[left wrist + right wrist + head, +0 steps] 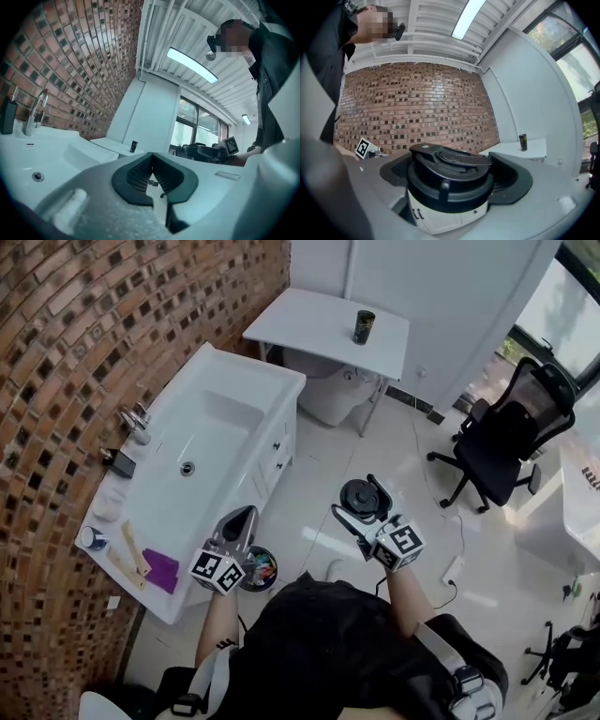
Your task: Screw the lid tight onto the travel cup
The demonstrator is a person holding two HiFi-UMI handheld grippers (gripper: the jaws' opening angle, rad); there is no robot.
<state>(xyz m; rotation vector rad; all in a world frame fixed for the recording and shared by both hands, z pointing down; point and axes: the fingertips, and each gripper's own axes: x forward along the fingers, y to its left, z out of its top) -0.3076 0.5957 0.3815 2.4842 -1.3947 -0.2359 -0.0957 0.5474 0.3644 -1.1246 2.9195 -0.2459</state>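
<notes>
My right tongs point(360, 502) stand wide and are clamped on the black lid point(450, 180). One pad presses on each side of its rim, and the lid sits flat between them, top face up. It hangs in the air above the pale tiled floor point(375, 442), touching nothing but my tongs.

My left tongs point(247, 516) are closed down narrow, the ribbed pads meeting at their tips with nothing between them. They sit to the left of my right tongs and well apart from them. Both tongs point level and forward.

The travel cup point(364, 326), a dark cylinder, stands upright on a white surface point(309, 320) well ahead of both tongs, a little nearer the line of my right tongs than my left. It stands alone there, far from the lid.

Just to the left of my left tongs runs a long white washbasin point(225, 381) against the brick wall point(84, 324), with a tap point(137, 418) at its far edge. A purple cloth point(161, 570) lies on the near corner of the basin top, beside the marker cube point(217, 570) of my left tongs. Off to the right of my right tongs, well apart, stands a black office chair point(506, 437).
</notes>
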